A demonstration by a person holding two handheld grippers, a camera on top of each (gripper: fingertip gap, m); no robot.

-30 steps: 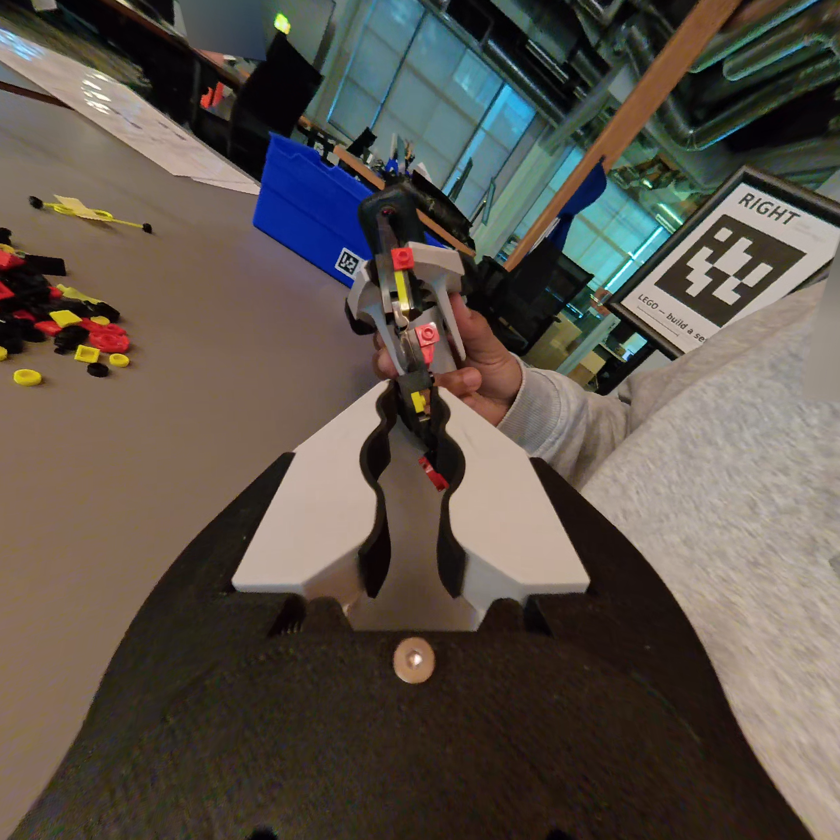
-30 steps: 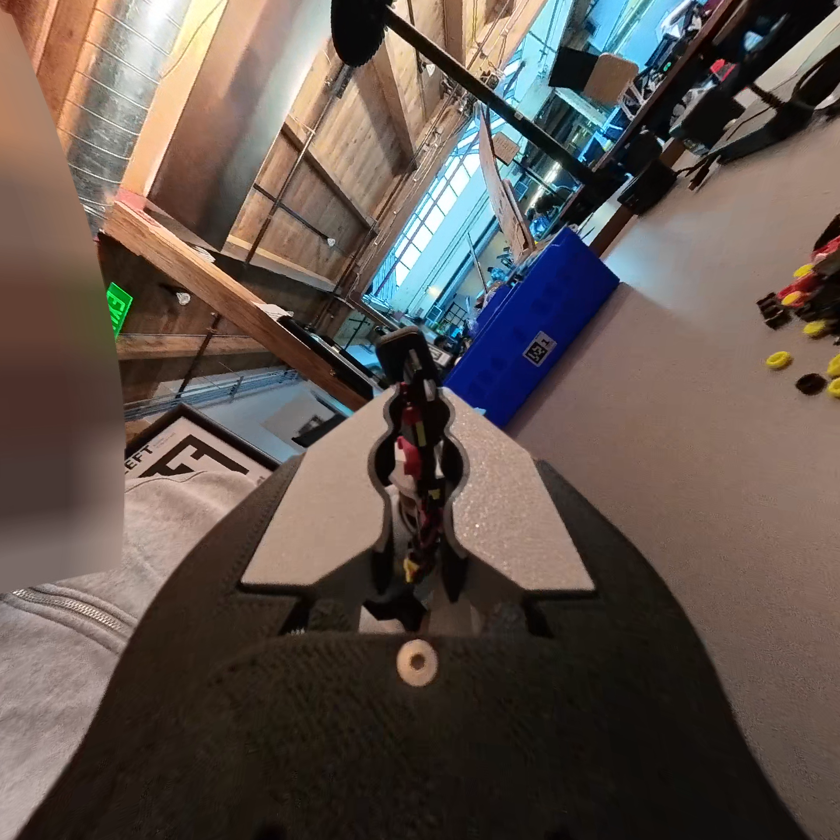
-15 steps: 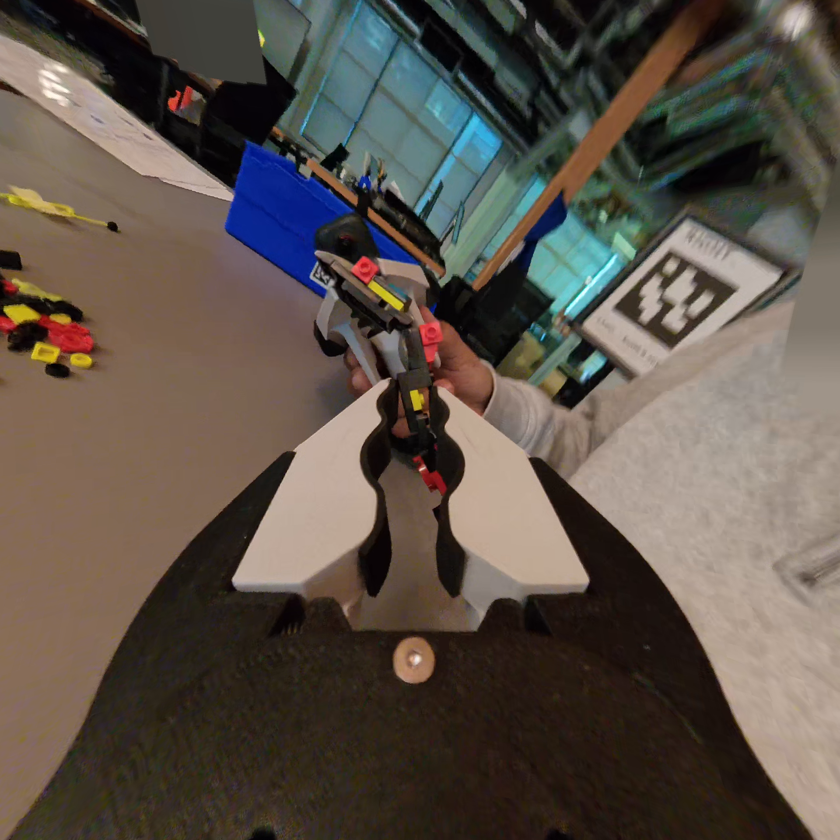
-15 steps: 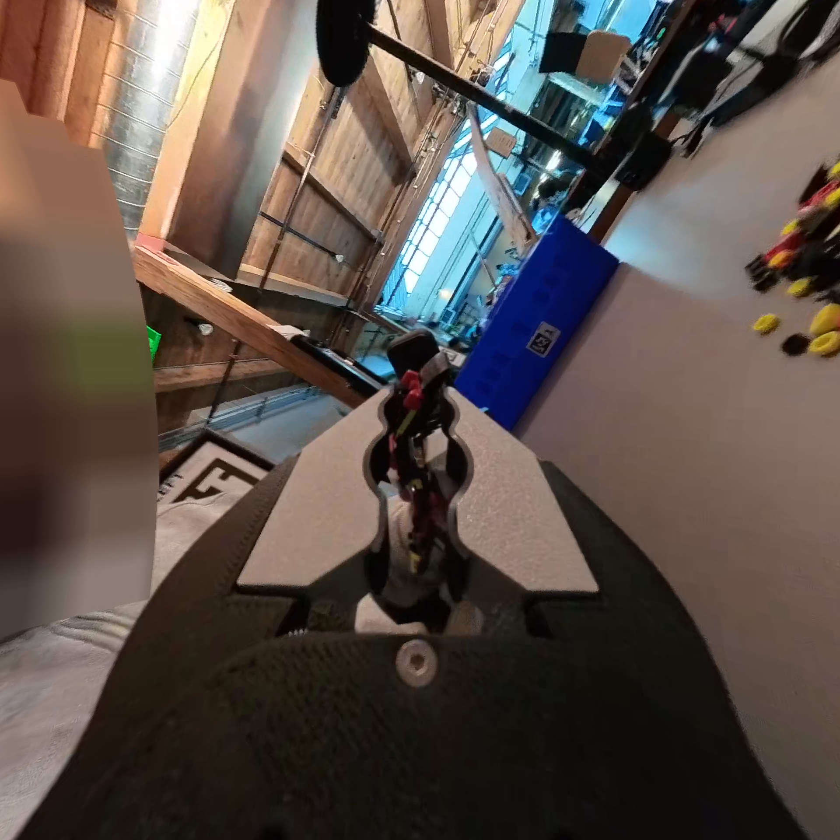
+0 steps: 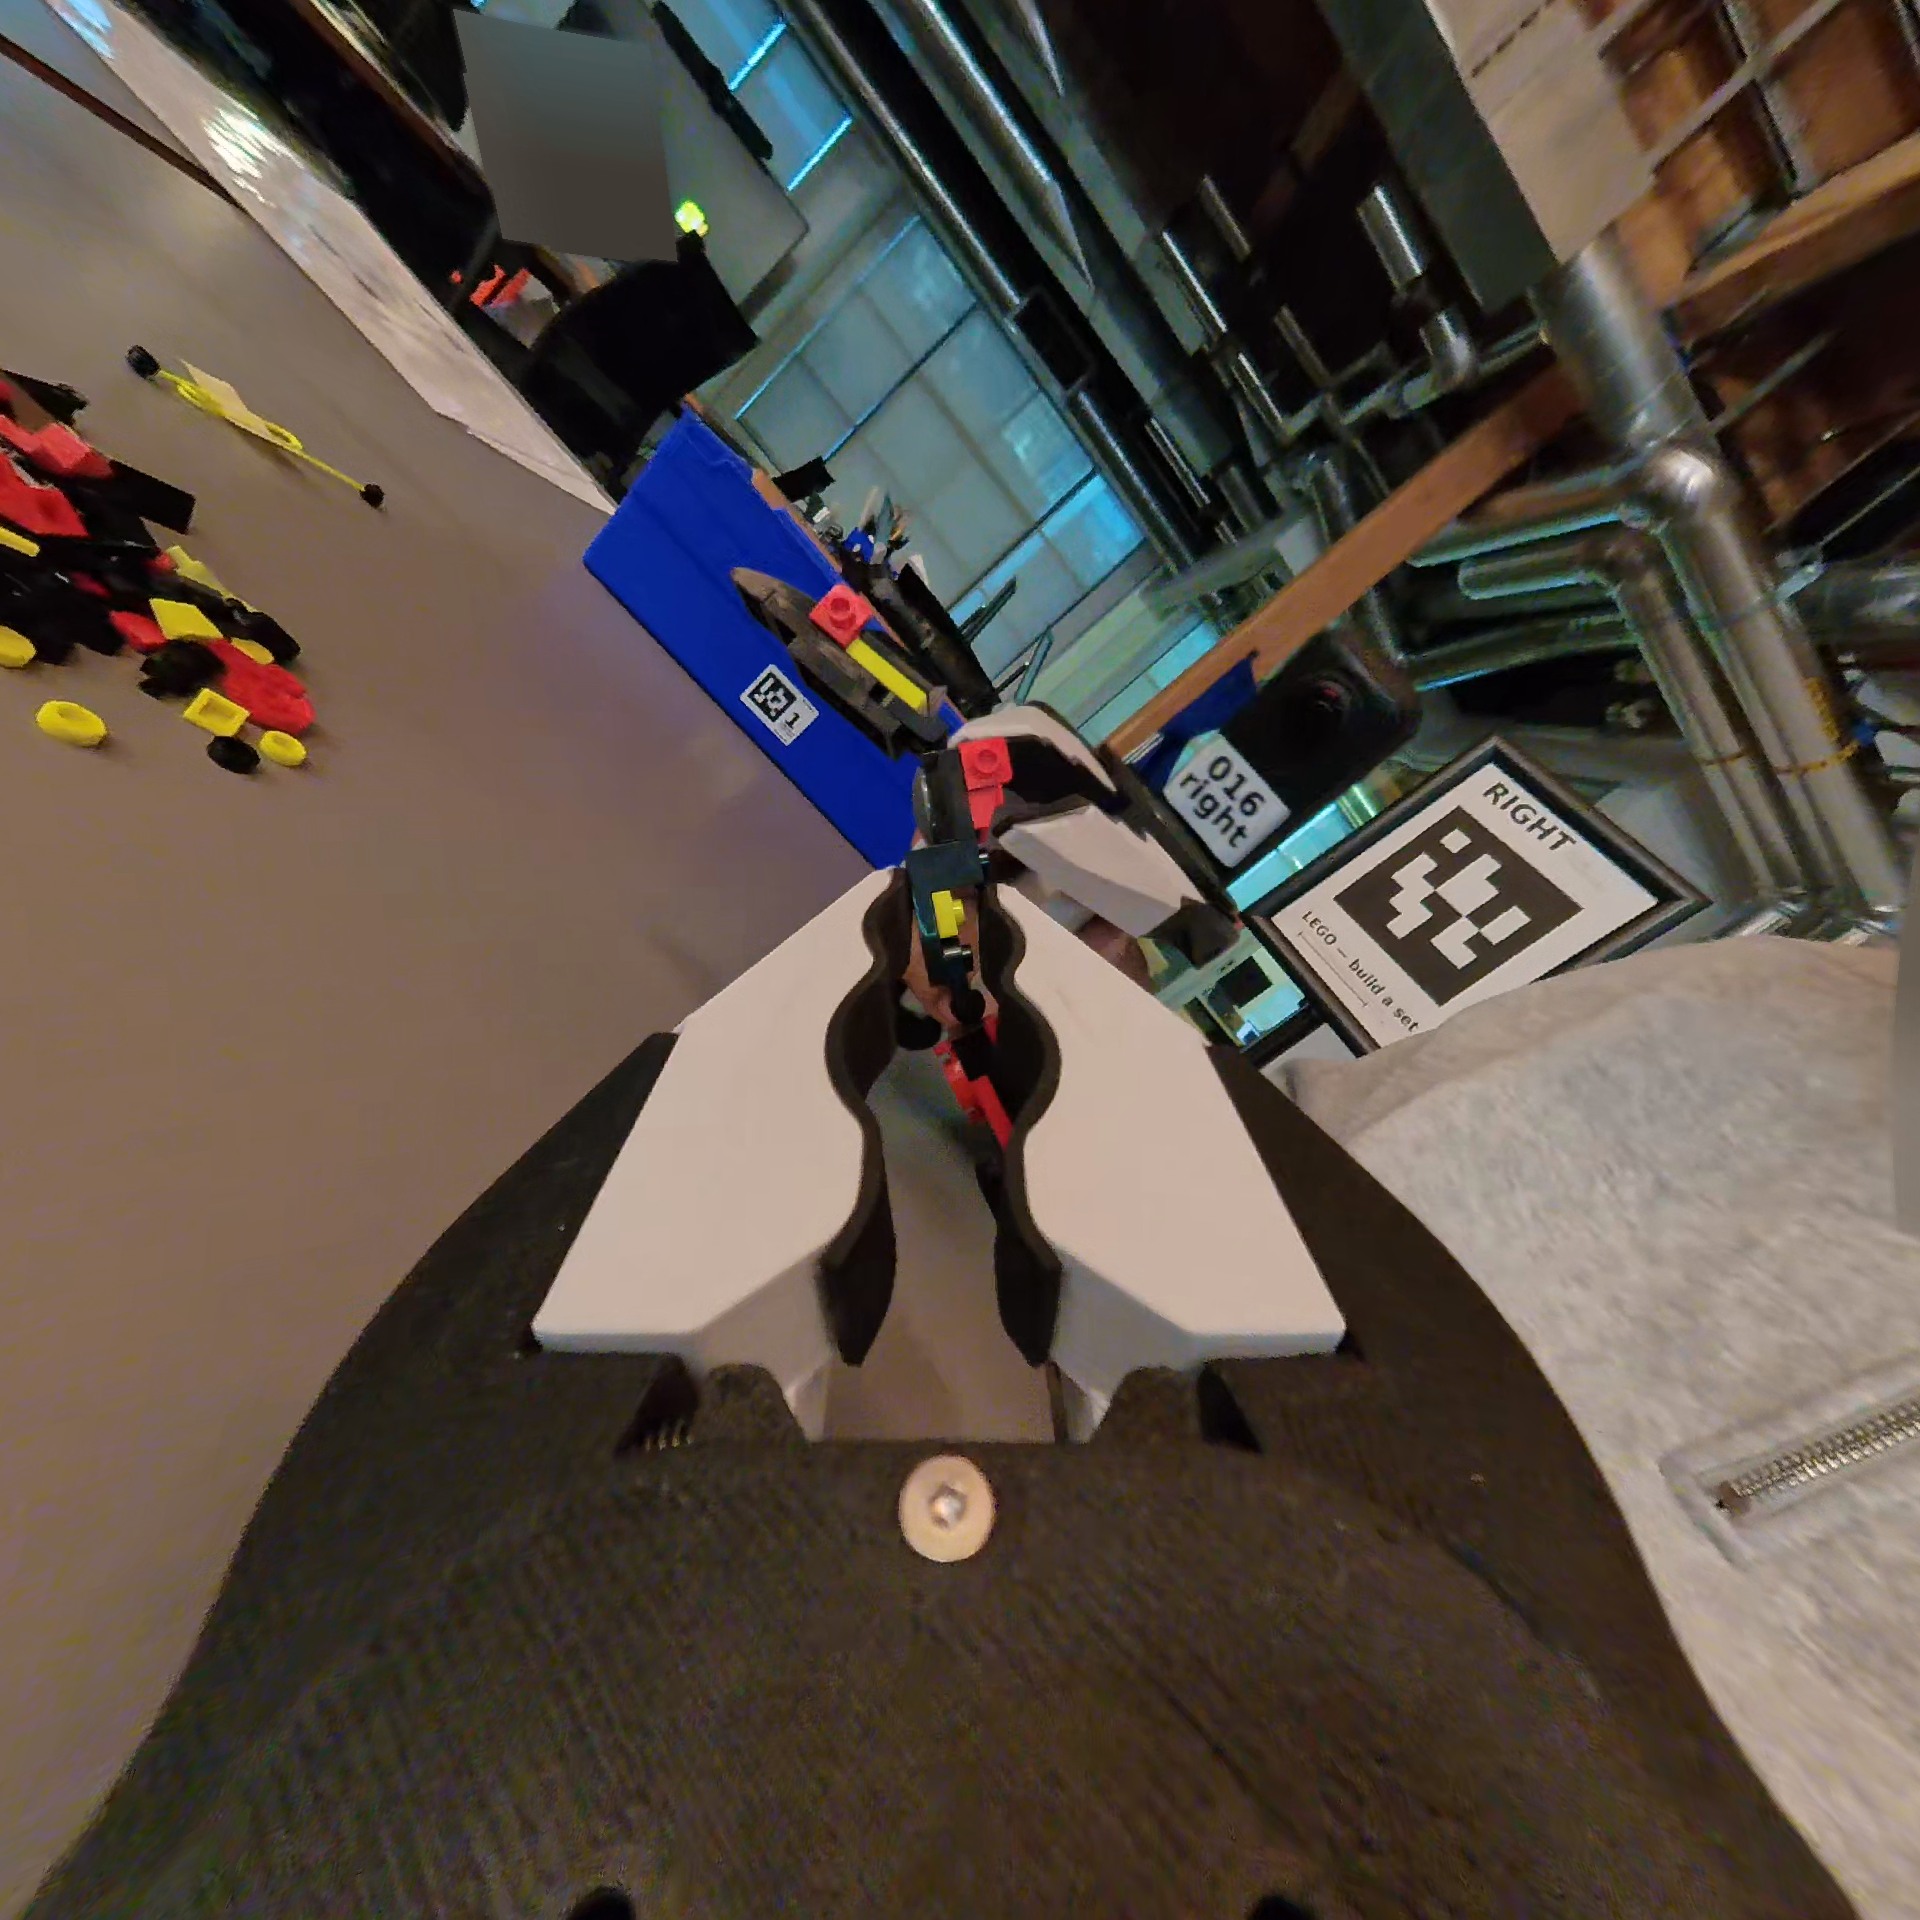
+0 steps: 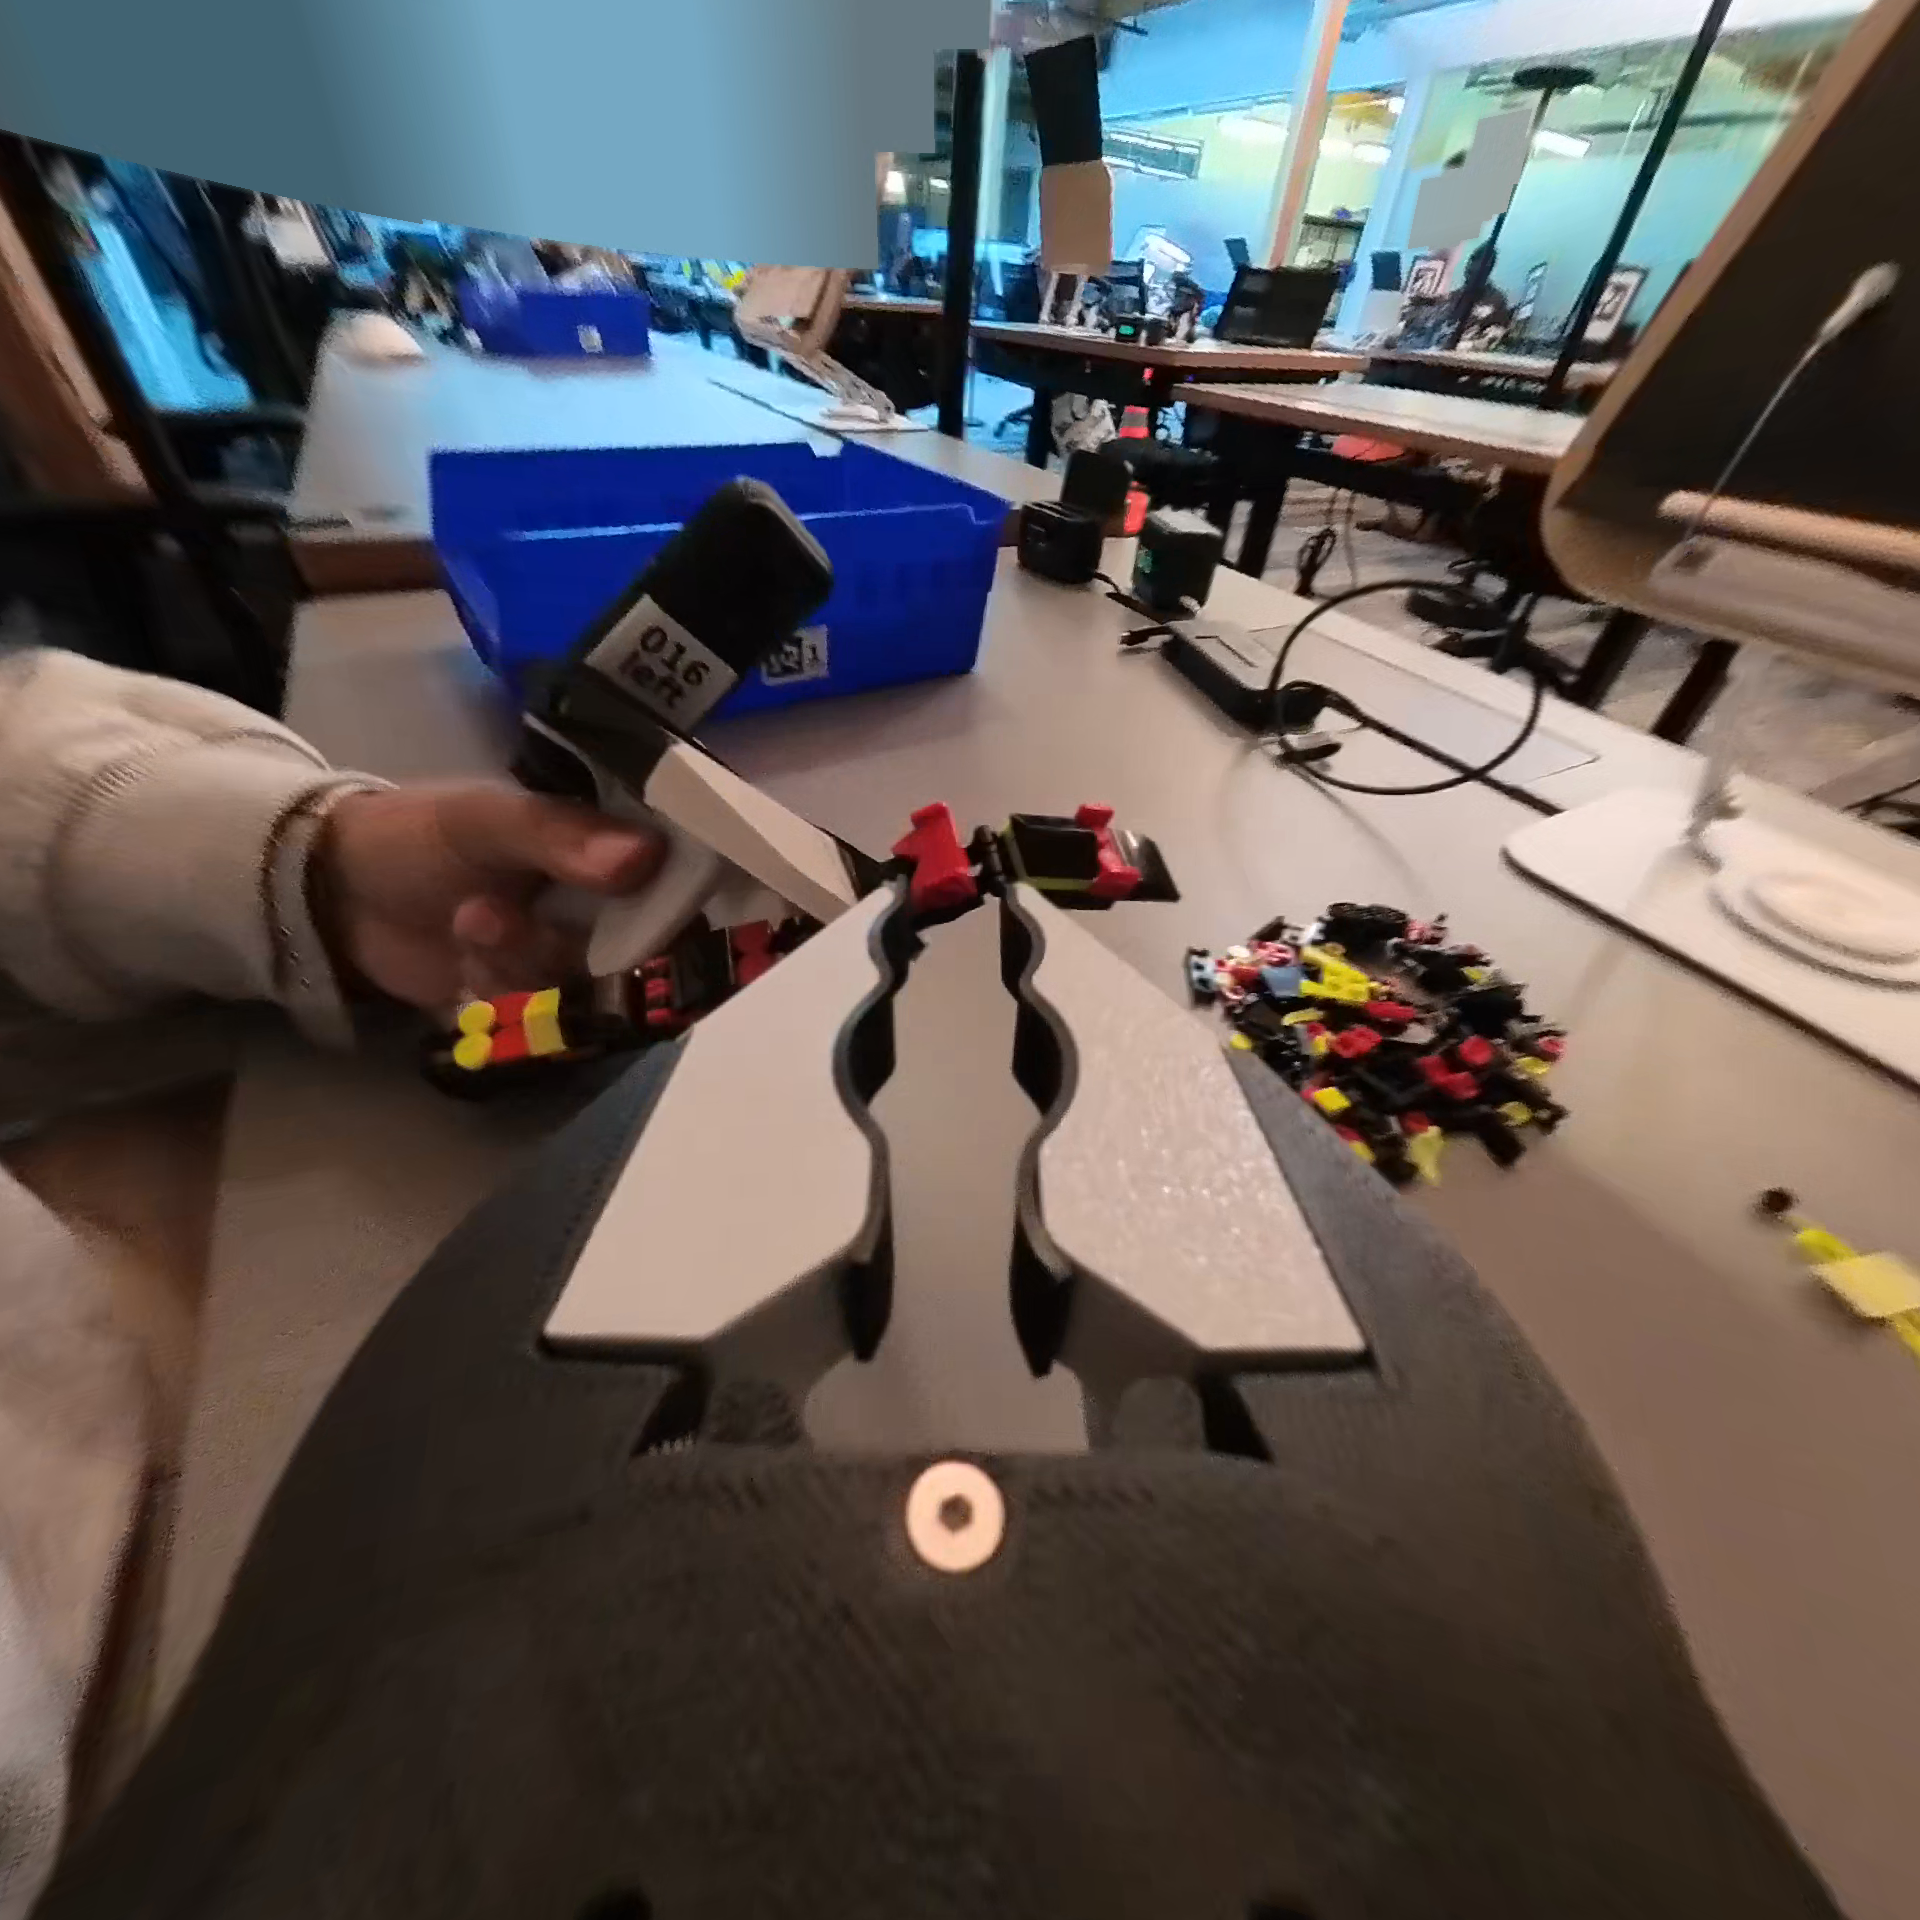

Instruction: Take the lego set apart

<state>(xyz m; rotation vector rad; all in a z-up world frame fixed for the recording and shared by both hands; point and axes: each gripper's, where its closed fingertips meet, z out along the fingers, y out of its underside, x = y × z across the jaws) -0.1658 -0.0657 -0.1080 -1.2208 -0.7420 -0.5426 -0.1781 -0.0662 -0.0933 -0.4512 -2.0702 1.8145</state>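
Tongs on my left (image 5: 940, 935) are clamped on the larger chunk of the lego set (image 6: 582, 1013), a black, red and yellow body that in the right wrist view hangs low at 9 o'clock of my right tongs, its long axis roughly level, just above the table (image 6: 1039, 748). My right tongs (image 6: 948, 899) are pinched on a smaller red-and-black section (image 6: 1039, 857), which sticks out from the tips toward 1 o'clock, its long axis across my fingers. I judge the two parts are now separated, though the left tongs hide the gap. The pile of loose pieces (image 6: 1382, 1023) lies on the table at 3 o'clock of my right tongs, nearer to that hand, so the small section should go that way. Farther back, at 11 o'clock, stands the blue bin (image 6: 582, 561).
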